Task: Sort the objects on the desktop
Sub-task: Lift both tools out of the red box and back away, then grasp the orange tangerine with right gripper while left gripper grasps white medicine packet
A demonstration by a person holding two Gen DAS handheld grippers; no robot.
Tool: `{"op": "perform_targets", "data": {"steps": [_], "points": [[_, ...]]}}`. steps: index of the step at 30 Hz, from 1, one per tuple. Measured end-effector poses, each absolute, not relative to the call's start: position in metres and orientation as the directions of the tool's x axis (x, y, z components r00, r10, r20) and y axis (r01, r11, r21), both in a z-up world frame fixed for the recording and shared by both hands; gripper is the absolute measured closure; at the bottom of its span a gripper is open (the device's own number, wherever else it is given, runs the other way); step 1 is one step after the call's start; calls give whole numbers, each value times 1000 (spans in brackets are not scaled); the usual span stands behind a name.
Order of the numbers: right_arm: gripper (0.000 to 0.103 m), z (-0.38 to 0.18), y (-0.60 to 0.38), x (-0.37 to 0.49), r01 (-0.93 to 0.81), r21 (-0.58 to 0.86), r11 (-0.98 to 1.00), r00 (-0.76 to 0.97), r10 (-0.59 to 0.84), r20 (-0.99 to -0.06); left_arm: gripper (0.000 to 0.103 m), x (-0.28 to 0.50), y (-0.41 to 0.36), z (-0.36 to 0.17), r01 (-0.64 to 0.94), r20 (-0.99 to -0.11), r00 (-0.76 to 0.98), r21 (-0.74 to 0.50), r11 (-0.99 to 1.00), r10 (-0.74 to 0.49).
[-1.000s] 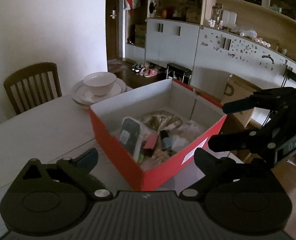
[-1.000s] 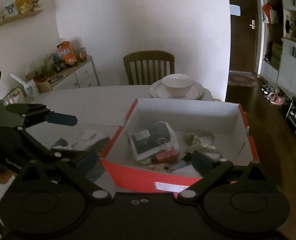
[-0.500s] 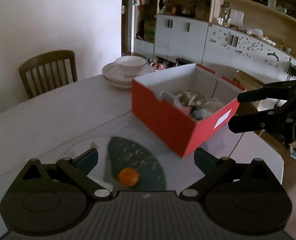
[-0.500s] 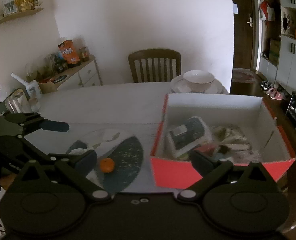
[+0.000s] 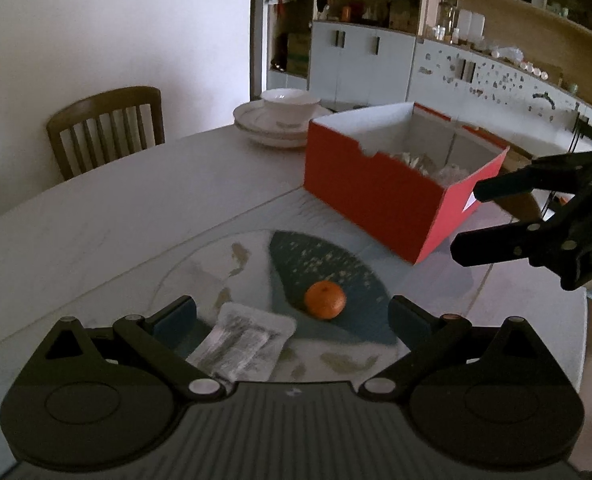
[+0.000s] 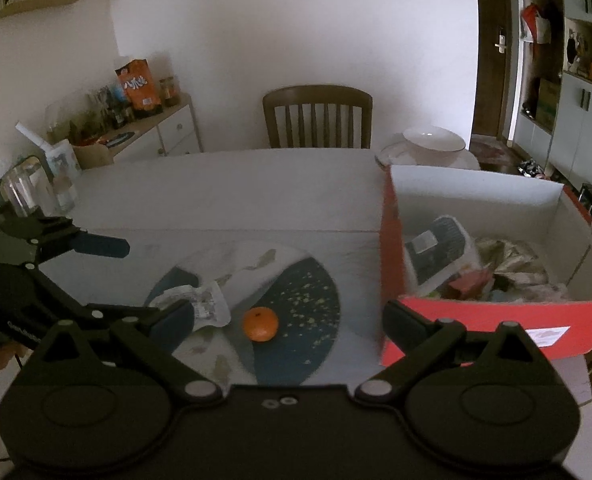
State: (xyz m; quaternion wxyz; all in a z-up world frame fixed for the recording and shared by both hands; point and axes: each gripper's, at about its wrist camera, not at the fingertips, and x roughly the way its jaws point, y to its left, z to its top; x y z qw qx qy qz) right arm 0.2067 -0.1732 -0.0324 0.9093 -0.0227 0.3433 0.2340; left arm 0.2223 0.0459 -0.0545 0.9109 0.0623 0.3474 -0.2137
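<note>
Pale stone-look table (image 5: 144, 208) fills the left wrist view, where the left gripper (image 5: 292, 316) hangs with its jaws wide apart and nothing between them. Below it a round patterned mat (image 5: 256, 264) carries an orange mandarin (image 5: 324, 299) on its dark blue patch and a clear plastic packet (image 5: 242, 342) just beside it. A red cardboard box (image 5: 379, 196), white inside and holding mixed clutter, stands further back, near stacked white bowls (image 5: 284, 118). A wooden chair (image 5: 106, 128) sits against the white wall; grey cabinets and open shelves line the room behind. The right gripper (image 5: 503, 216) enters at right, jaws apart.

From the right wrist view, the right gripper (image 6: 288, 316) is spread open over the mandarin (image 6: 260, 323), not touching it. The box (image 6: 495, 320) stands right of the mat (image 6: 296, 292), the crumpled packet (image 6: 200, 304) left. A cluttered sideboard (image 6: 152, 136) flanks the chair (image 6: 317, 116).
</note>
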Motion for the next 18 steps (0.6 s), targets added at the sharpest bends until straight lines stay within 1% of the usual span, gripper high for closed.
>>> {"op": "perform_targets", "data": {"steps": [5, 13, 18], "points": [[4, -44, -156, 209, -439, 114, 891, 650, 403, -644, 0, 227, 55, -69, 443, -668, 660, -23, 896, -343], [5, -62, -139, 218, -435, 109, 894, 627, 388, -676, 0, 237, 61, -98, 469, -707, 620, -15, 883, -341], [7, -77, -129, 227, -444, 96, 891, 604, 376, -703, 0, 248, 61, -114, 479, -729, 608, 21, 878, -315]]}}
